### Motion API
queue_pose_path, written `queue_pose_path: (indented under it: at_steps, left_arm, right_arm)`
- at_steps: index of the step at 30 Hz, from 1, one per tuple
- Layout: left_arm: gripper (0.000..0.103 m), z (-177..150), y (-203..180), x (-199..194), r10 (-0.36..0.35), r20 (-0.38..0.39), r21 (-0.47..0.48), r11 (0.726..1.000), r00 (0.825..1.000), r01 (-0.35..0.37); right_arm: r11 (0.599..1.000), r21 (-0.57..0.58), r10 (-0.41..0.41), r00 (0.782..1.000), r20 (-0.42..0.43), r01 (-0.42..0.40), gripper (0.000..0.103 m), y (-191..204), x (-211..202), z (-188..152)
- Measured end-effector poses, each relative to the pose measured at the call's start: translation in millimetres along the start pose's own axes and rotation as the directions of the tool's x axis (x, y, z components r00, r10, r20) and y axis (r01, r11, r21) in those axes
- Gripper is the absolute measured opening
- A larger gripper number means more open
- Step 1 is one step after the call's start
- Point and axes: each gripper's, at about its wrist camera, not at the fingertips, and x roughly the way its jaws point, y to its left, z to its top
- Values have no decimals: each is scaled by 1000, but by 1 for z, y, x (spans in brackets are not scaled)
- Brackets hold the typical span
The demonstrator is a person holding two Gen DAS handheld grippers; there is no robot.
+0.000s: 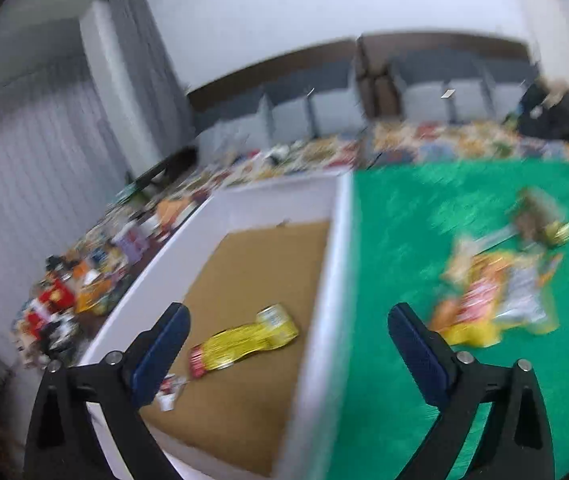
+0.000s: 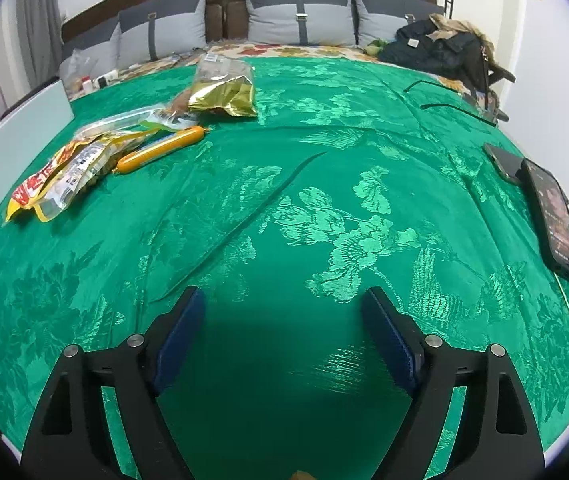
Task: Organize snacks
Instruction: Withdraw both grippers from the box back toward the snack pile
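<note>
Both grippers empty; left gripper point(image 1: 288, 320) over white box point(image 1: 340, 240) rim.

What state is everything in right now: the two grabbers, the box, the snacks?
Left gripper: jaws open, empty.
Right gripper: jaws open, empty.
White box with brown floor: open-topped, holding the yellow wrapped snack, lying flat.
Orange sausage stick: lying on the green cloth.
Gold foil bag: crumpled, on the cloth.
</note>
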Motion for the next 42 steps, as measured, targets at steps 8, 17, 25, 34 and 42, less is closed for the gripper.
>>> queue_pose_path:
  at_steps: [8,17,25,34,42]
  left_arm:
    - [103,-39,-109,7,-481,-262,32,862,837,505]
    - [103,-98,-141,51,-415,-430,-26,893,802,448]
    - [103,-113,-142,61,-380,-410,-28,914,829,405]
    - [103,-114,-144,62,-387,-357,-25,914,850,405]
    - [103,-118,-142,59,-403,-307,-15,908,862,419]
  right_arm:
    - [1000,0,0,1000,2,0,86,0,0,0]
    - [1000,-1,-2,1000,2,2,87,1,0,1]
    - [1000,-1,-3,1000,2,3,87,1,0,0]
    - [1000,-1,-3,1000,3,3,87,1,1,1]
    - [1000,-2,-3,1000,3,3,87,1,1,0]
